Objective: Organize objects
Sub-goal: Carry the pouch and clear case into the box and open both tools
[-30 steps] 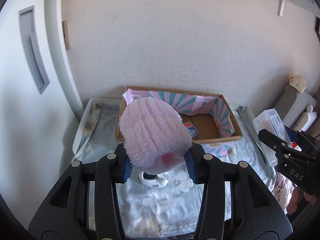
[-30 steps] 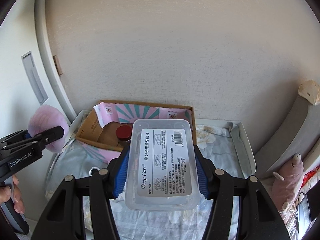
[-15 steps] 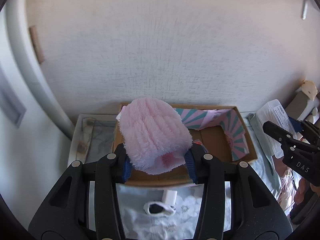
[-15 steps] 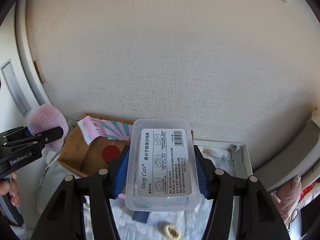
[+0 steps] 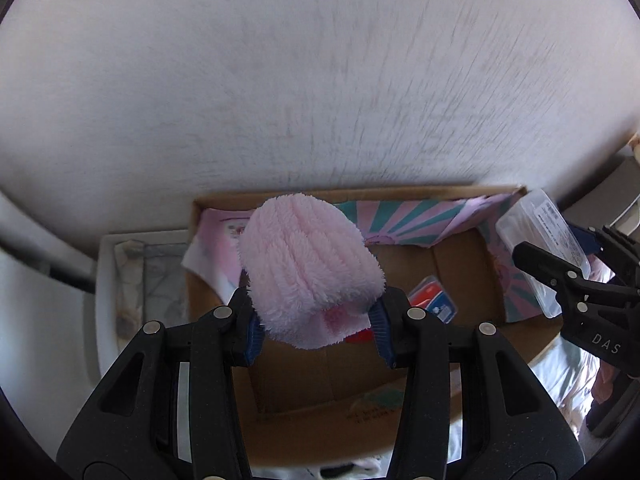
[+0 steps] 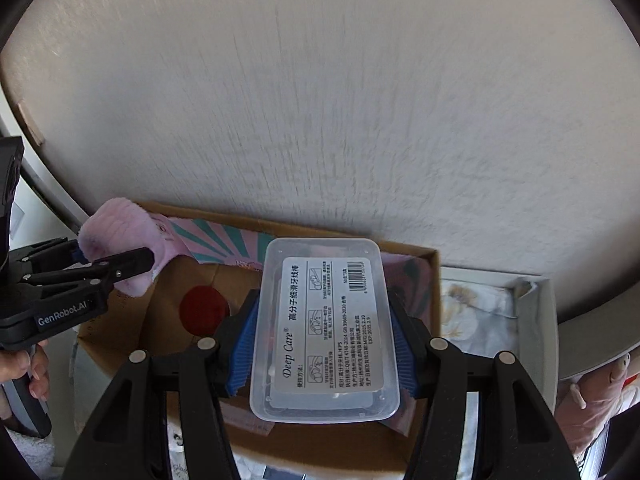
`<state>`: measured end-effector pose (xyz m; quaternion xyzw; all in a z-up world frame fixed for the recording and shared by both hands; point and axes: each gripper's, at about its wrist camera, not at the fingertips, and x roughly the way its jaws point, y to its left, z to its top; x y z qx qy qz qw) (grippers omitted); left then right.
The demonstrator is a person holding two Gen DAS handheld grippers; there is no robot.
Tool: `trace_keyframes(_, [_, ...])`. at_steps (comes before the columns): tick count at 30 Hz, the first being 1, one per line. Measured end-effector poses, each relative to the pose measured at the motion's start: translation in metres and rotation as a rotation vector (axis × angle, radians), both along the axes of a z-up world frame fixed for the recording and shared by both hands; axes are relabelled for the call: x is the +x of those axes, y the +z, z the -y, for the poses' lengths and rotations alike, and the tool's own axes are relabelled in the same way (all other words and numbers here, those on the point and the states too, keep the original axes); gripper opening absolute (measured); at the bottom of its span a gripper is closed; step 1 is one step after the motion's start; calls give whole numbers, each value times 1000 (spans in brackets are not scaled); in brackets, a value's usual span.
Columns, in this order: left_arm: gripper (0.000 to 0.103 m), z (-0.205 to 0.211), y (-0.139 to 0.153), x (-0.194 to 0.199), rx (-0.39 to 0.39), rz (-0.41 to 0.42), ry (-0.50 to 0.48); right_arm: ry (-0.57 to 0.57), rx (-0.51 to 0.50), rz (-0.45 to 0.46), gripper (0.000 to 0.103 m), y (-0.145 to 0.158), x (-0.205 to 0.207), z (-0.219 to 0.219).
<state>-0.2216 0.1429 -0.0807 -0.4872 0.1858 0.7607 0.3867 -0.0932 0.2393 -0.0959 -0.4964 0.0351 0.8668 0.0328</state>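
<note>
My left gripper [image 5: 316,330] is shut on a fluffy pink plush item [image 5: 308,266], held above the open cardboard box [image 5: 320,420]. My right gripper [image 6: 322,350] is shut on a clear plastic box with a white "Deep Care" label [image 6: 326,332], which hangs over the right half of the same cardboard box [image 6: 132,336]. The right gripper with its clear box [image 5: 548,232] shows at the right edge of the left wrist view. In the right wrist view the left gripper with the pink plush [image 6: 124,244] shows at the left edge.
The cardboard box has pink and teal striped flaps [image 5: 404,216] and stands against a white textured wall [image 5: 320,80]. A red and blue packet [image 5: 434,302] and a red round lid [image 6: 204,308] lie inside. Floral bedding [image 6: 476,312] surrounds it. A person's hand [image 6: 24,364] grips the left handle.
Both grippers have moved forward and down toward the wall. The cardboard box now lies directly beneath them and fills more of both views; the bedding in front has dropped out of sight.
</note>
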Motion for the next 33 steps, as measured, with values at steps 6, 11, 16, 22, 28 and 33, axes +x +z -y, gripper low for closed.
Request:
trace_keyframes(6, [40, -17, -31, -5, -49, 43, -25, 49, 23, 72, 54, -31, -11, 7])
trace_keyframes(11, [40, -21, -41, -5, -73, 51, -41, 67, 13, 90, 54, -41, -10, 10])
trace_keyframes(16, [40, -24, -40, -7, -78, 45, -51, 63, -6, 91, 54, -39, -9, 7])
trace_keyframes(22, [40, -30, -33, -6, -85, 11, -80, 94, -33, 106, 54, -37, -6, 6])
trace_keyframes(28, [103, -33, -28, -9, -77, 18, -107, 119, -39, 137, 67, -37, 0, 8])
trace_keyframes(33, [103, -26, -23, -12, -41, 43, -100, 160, -66, 128, 103, -33, 16, 13])
